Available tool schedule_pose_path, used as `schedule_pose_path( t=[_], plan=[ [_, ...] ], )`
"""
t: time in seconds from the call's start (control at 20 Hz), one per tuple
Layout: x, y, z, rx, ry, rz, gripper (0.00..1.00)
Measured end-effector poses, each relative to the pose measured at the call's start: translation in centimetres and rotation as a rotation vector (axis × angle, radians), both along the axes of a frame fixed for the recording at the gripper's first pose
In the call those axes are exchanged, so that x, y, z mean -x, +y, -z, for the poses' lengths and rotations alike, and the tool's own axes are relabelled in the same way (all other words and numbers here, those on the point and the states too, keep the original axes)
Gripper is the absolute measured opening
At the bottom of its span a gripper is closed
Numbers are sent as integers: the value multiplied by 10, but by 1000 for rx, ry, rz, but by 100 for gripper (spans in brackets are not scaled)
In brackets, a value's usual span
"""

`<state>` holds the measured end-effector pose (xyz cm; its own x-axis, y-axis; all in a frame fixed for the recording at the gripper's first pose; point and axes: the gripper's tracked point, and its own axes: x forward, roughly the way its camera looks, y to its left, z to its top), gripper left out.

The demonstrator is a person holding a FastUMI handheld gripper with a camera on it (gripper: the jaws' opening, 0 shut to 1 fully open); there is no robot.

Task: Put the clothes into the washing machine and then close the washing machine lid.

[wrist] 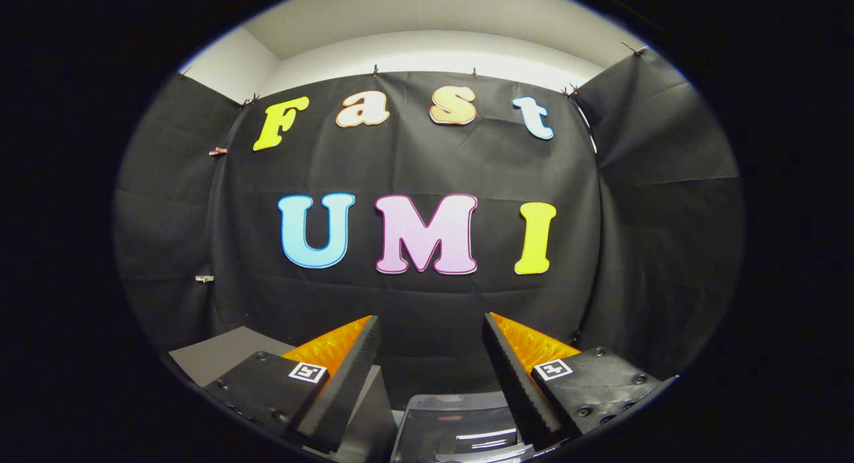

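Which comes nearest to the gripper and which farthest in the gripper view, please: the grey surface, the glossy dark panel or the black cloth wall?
The gripper is open, its jaws apart on nothing.
1. Glossy dark panel: low between the fingers, nearest.
2. Grey surface: beside the left finger, a little farther.
3. Black cloth wall: straight ahead, beyond both, farthest.

Fisheye camera rides on claw (430,329), looks level along spread fingers toward booth's cloth wall (427,163), near, desk (213,353) low beneath.
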<state>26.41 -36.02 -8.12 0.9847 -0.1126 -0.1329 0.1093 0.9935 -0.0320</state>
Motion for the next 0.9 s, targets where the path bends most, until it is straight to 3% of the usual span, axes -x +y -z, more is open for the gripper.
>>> schedule_pose_path(
  t=[0.65, 0.9],
  plan=[
    [-2, 7, 3, 35, 2, -33, 97],
    [-21, 19, -1, 35, -5, -50, 97]
  ],
)
